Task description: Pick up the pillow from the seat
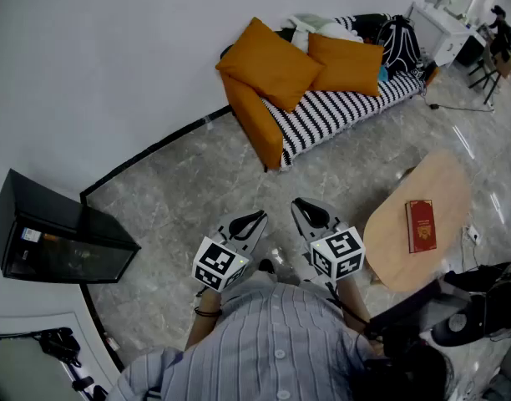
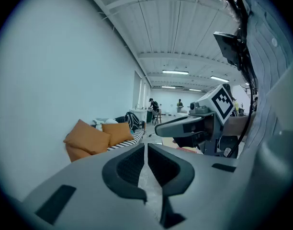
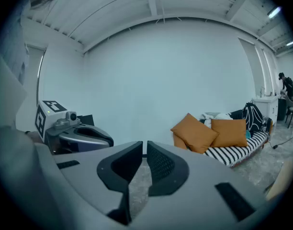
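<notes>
Status: we hold both grippers low in front of our shirt point(image 1: 272, 341), side by side, tips aimed slightly down over the grey floor point(image 1: 197, 182). Left gripper point(image 1: 254, 217): fingers together, pad against pad, gripping nothing. Its own view shows only a thin seam with floor behind it. Right gripper point(image 1: 310, 210): same, fingers closed on each other, empty. The two sit near each other but apart, and each shows up in the other's view with its marker cube.

Pillows are well apart from both grippers, across the floor on the striped seat point(image 1: 347, 107) against the white wall point(image 1: 113, 57). We count three orange ones. First pillow point(image 1: 270, 63) lies tilted at the seat's end, its corner meeting the second pillow point(image 1: 346, 63), which leans back beside it. Third pillow point(image 1: 255, 119) stands on edge, leaning against the seat's end. Neither gripper touches any of them.

Behind the pillows we see a pale bundle of cloth point(image 1: 318, 27) and a black backpack point(image 1: 400, 44) with white lines, both on the seat. To our right is a round wooden table point(image 1: 439, 182) with a red book point(image 1: 421, 225) lying flat on it. To our left, a black box point(image 1: 55, 241) sits by the wall. In the left gripper view, people stand far off at the room's back, too small to detail.
</notes>
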A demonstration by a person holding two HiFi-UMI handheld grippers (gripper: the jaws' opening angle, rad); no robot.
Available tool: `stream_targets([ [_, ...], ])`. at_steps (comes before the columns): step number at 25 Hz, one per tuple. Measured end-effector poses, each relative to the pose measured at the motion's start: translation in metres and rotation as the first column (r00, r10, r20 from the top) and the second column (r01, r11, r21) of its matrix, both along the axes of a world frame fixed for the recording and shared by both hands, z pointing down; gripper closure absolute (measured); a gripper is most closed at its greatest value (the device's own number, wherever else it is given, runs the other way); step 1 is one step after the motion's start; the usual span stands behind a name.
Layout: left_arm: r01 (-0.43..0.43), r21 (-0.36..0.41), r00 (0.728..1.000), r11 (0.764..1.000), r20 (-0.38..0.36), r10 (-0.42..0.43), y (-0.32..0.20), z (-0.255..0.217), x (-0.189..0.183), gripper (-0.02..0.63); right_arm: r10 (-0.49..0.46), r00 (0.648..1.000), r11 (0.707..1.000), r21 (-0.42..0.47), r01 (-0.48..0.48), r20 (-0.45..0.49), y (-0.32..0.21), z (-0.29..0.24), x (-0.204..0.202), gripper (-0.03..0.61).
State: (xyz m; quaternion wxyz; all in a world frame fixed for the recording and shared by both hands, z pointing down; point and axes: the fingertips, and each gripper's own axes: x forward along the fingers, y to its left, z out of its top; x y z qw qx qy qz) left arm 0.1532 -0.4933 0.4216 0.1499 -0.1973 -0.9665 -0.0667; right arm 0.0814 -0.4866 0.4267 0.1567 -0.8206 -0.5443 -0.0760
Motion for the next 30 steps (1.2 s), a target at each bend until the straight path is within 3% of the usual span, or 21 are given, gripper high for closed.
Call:
stream_targets([
  [16,-0.02,0.009,1.0,1.0,-0.01,0.02,0.024,0.008,0.017,0.603,-0.002,1.0,1.0,-0.016,0.002,0.011,0.021,0.008,0.02,0.537],
  [22,-0.035,0.035,0.999,0.999,0.009,0.034,0.033,0.016,0.022,0.603,0.022,1.0,0.999,0.027,-0.022,0.01,0.022,0.024,0.026,0.537],
  [30,-0.05,0.088,0.999,0.995,0.001,0.05,0.044,0.032,0.004,0.603,0.051,0.999,0.996,0.07,-0.051,-0.003,0.033,0.036,0.0,0.538],
])
